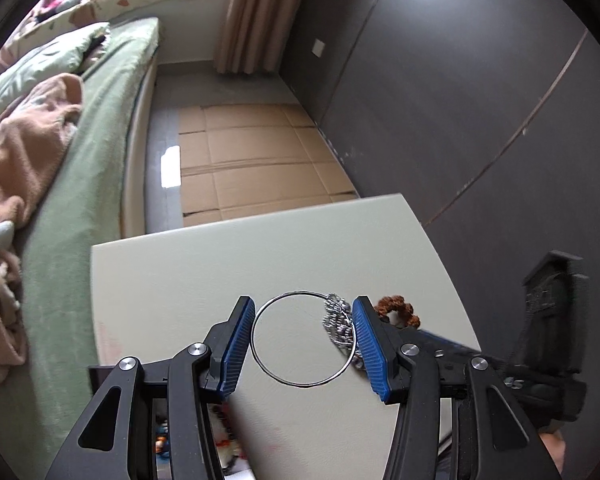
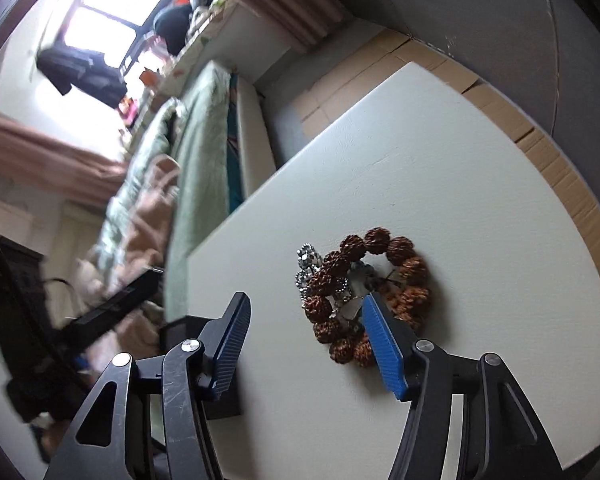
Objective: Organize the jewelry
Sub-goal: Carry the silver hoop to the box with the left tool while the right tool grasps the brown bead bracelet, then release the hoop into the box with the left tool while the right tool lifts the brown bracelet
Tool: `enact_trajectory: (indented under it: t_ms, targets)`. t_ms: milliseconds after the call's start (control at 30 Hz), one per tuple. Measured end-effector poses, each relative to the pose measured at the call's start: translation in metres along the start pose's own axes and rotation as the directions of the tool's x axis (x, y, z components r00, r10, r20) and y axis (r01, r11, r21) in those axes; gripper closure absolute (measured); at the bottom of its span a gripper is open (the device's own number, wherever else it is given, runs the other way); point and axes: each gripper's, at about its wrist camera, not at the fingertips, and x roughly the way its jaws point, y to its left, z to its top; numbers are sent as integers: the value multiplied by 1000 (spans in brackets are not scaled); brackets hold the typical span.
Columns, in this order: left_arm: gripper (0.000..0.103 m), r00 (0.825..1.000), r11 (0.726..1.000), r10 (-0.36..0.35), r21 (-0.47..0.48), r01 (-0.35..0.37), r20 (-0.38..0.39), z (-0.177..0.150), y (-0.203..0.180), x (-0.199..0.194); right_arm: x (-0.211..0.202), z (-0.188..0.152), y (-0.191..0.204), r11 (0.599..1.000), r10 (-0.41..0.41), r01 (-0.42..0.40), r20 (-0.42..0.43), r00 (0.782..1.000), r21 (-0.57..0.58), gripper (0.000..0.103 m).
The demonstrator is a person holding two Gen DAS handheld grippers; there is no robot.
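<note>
A thin silver hoop [image 1: 260,354] with a cluster of silver charms [image 1: 337,322] lies on the pale table [image 1: 260,264], between the open fingers of my left gripper [image 1: 303,346]. A brown beaded bracelet [image 1: 398,309] peeks out behind the left gripper's right finger. In the right wrist view the brown bracelet [image 2: 404,272] lies on the table [image 2: 440,160] with silver charms [image 2: 309,264] at its left and middle. My right gripper [image 2: 304,340] is open and empty, its right finger over the bracelet's near edge.
A bed with green sheet [image 1: 92,184] and pink blanket [image 1: 20,152] runs along the table's left. Cardboard [image 1: 256,160] covers the floor beyond the table. A dark wall [image 1: 460,100] stands to the right. The right gripper's body [image 1: 548,340] shows at the table's right edge.
</note>
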Motion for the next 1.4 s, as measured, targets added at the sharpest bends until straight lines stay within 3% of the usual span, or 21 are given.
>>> enact_trajectory:
  t_ms: [200, 233, 333, 633, 800, 933, 1100, 1200, 1400]
  targets:
    - [51, 998, 998, 45, -47, -43, 50, -11, 28, -23, 34, 5, 18, 995, -88, 84, -69, 994, -60, 50]
    - [51, 997, 997, 49, -55, -46, 58, -14, 32, -26, 40, 5, 22, 992, -109, 102, -77, 991, -80, 56]
    - [51, 997, 996, 39, -84, -33, 70, -20, 43, -34, 49, 8, 24, 984, -150, 140, -91, 985, -107, 85]
    - [51, 997, 987, 20, -158, -8, 78, -40, 65, -43, 25, 0, 24, 990, -121, 119, -20, 992, -80, 85]
    - [51, 996, 983, 15, -185, 1, 84, -47, 75, -47, 8, -5, 23, 997, -48, 49, 17, 999, -59, 85]
    - [51, 994, 978, 12, -207, 10, 105, -50, 82, -52, -12, -6, 14, 997, 77, -78, 69, 995, 13, 85]
    - [51, 994, 974, 25, -227, -1, 102, -58, 89, -52, -31, -7, 23, 971, 237, -238, 118, 964, -1, 85]
    - [51, 995, 972, 26, -236, -3, 92, -60, 92, -49, -34, -10, 36, 943, 333, -332, 120, 935, -34, 85]
    - [47, 996, 969, 21, -247, 0, 82, -60, 94, -45, -29, -18, 64, 897, 440, -431, 98, 893, -98, 86]
